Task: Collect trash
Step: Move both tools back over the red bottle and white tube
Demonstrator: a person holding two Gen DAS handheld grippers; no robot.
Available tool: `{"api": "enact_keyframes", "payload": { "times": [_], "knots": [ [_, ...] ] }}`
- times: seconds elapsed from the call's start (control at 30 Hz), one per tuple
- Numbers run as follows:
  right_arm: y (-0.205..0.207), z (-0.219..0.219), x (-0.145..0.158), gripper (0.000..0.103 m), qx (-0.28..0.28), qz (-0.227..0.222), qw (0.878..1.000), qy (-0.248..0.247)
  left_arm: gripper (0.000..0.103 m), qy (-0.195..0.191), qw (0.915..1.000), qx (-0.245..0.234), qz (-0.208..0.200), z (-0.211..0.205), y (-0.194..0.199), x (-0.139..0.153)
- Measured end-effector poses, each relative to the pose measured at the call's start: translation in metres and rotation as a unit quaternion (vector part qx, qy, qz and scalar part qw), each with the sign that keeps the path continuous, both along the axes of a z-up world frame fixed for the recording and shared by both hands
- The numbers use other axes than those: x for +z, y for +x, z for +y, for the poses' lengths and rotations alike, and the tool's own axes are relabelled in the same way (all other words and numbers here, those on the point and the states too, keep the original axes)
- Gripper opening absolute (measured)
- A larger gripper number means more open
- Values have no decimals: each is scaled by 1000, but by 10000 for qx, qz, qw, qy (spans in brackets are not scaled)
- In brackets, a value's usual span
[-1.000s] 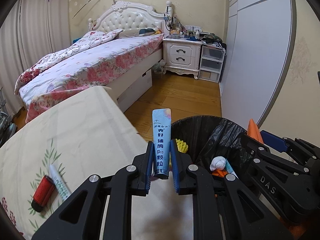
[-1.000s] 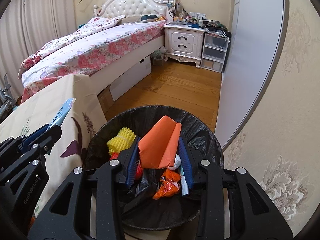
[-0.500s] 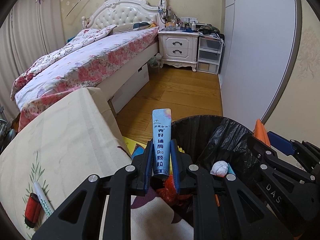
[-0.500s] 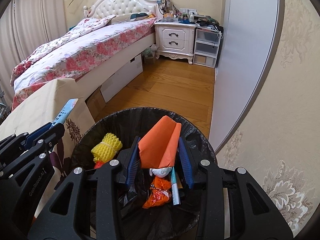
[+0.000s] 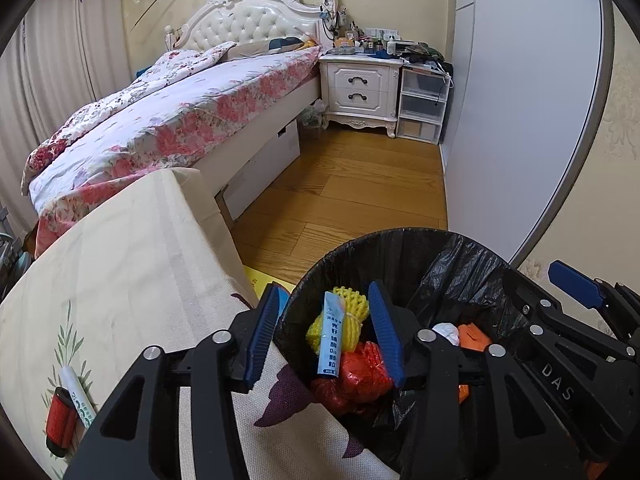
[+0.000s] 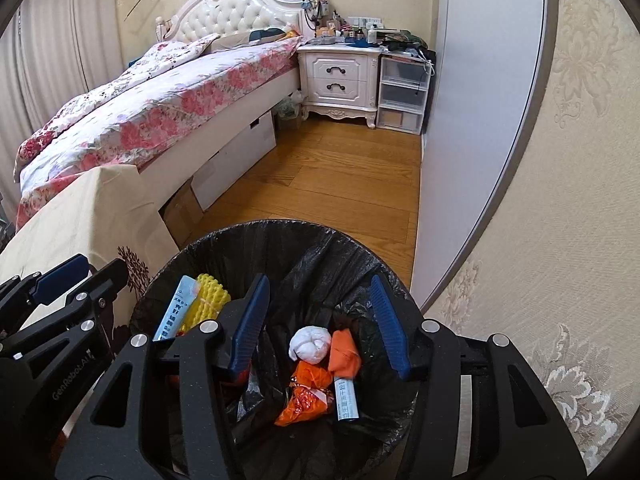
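A bin lined with a black bag (image 5: 440,256) (image 6: 280,236) stands beside the table. My left gripper (image 5: 326,334) is open above its left side; a light blue sachet (image 5: 332,340) (image 6: 176,316) lies free on yellow foam netting (image 5: 350,322) (image 6: 208,304) and red wrapping (image 5: 360,372) inside. My right gripper (image 6: 318,328) is open above the bin; the orange paper (image 6: 344,350) lies inside by a white wad (image 6: 310,344), crumpled orange wrapper (image 6: 306,396) and another blue sachet (image 6: 346,398).
A table with a cream leaf-print cloth (image 5: 120,280) is left of the bin; a red item (image 5: 60,420) and a white tube (image 5: 78,396) lie on it. Beyond are a bed (image 5: 160,120), a nightstand (image 5: 360,84), wooden floor (image 5: 340,192) and a grey wardrobe door (image 5: 520,120).
Both grippers opened. The blue sachet dropped from the left gripper into the bin, and the orange paper dropped from the right one. The left gripper moved right, over the bin.
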State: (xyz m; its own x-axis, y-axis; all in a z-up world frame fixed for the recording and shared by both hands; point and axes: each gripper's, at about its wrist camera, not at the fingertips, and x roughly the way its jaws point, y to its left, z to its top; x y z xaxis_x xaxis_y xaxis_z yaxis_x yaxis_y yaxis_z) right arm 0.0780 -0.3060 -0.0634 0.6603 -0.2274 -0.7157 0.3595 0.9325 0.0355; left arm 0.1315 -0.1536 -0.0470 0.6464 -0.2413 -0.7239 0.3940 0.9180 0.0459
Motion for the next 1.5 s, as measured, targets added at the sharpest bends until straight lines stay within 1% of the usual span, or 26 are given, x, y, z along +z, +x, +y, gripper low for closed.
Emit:
{"api": "enact_keyframes", "payload": {
  "times": [0.07, 0.27, 0.3, 0.4, 0.73, 0.97, 1.17, 1.5],
  "knots": [
    [0, -1, 0, 52, -7, 0, 10000, -8, 55, -12, 10000, 8, -14, 1, 0, 1],
    [-1, -2, 3, 52, -49, 12, 10000, -38, 65, -43, 10000, 51, -61, 2, -1, 3],
    [-2, -1, 3, 53, -55, 13, 10000, -48, 65, -47, 9999, 57, -69, 2, -2, 3],
    [-4, 0, 4, 60, -72, 11, 9999, -94, 68, -52, 9999, 93, -101, 6, -4, 5],
    [-12, 16, 10, 61, 94, 4, 9999, -114, 70, -118, 9991, 374, -134, 40, -21, 13],
    [-17, 46, 11, 61, 473, 51, 9988, -106, 70, -170, 9976, 653, -167, 79, -37, 20],
    [-19, 79, 14, 61, 882, 62, 9960, -112, 70, -173, 9945, 1018, -155, 118, -51, 21],
    [-17, 151, 24, 61, 1732, 38, 9848, -154, 70, -190, 9841, 1763, -121, 194, -66, 21]
  ]
}}
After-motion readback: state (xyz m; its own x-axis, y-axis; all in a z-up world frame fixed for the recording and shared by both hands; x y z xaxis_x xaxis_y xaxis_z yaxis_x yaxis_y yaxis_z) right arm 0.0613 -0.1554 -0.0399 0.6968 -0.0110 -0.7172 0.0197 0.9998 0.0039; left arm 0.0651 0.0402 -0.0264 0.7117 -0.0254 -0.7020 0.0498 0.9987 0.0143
